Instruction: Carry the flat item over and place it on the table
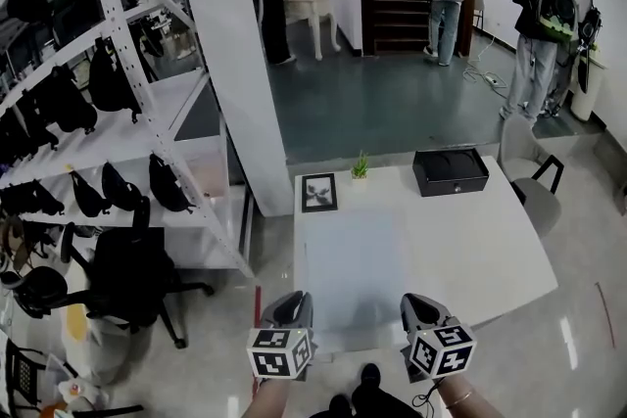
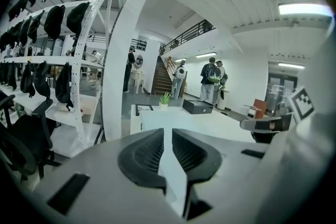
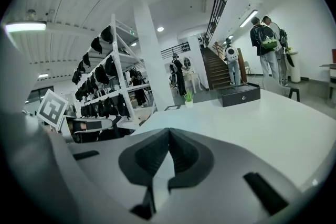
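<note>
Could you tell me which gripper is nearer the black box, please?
Right. The right gripper is nearly in line with the black box; the left gripper lies farther left.

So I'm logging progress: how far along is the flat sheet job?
Done: left gripper and right gripper are both shut on the flat sheet, at its near edge. In hand: the sheet lies along the white table. Left: letting go, if this is the target table; otherwise the whole carry. The pictures don't settle which.
</note>
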